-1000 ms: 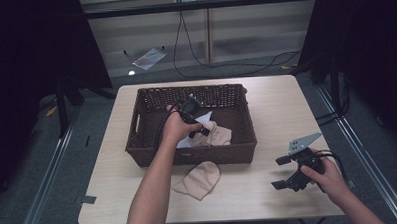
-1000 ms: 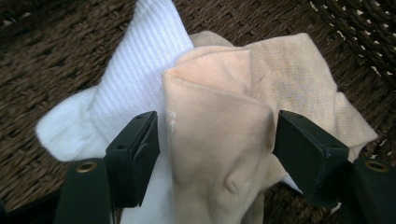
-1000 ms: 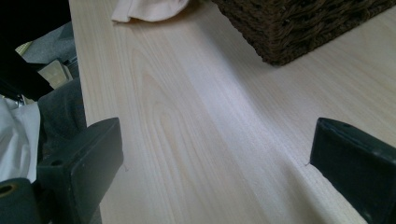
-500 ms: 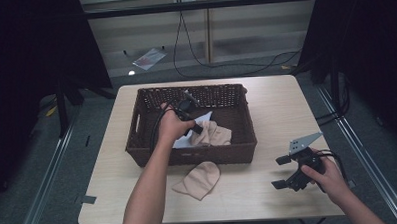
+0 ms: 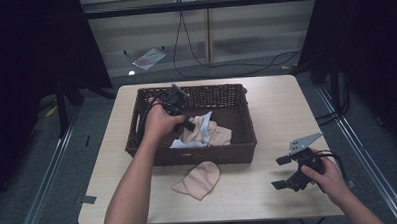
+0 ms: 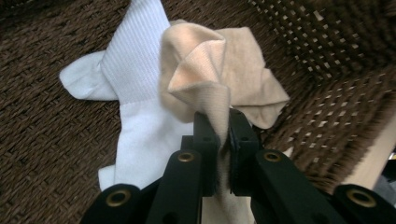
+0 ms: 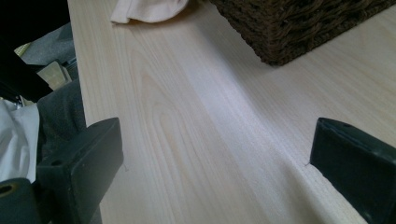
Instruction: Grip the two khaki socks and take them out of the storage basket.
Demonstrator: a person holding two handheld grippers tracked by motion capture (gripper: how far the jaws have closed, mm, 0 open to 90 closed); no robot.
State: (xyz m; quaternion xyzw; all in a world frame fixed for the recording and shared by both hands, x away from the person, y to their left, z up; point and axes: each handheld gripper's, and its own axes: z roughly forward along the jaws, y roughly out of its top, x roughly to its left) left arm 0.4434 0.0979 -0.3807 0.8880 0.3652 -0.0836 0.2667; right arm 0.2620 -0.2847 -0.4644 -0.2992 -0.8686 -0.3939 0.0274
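No readable text, label, brand, number or sign appears on anything here; neither the woven basket (image 5: pixel 238 153), the socks, nor the wooden table (image 5: pixel 276 114) carries any lettering.

A dark brown woven wicker basket (image 5: pixel 238 153) is seen on the pale wood-grain table (image 5: pixel 276 109). Inside, a beige soft fabric sock (image 6: pixel 233 70) lies over a white ribbed sock (image 6: pixel 135 60) (black fingers (image 6: pixel 208 140)).
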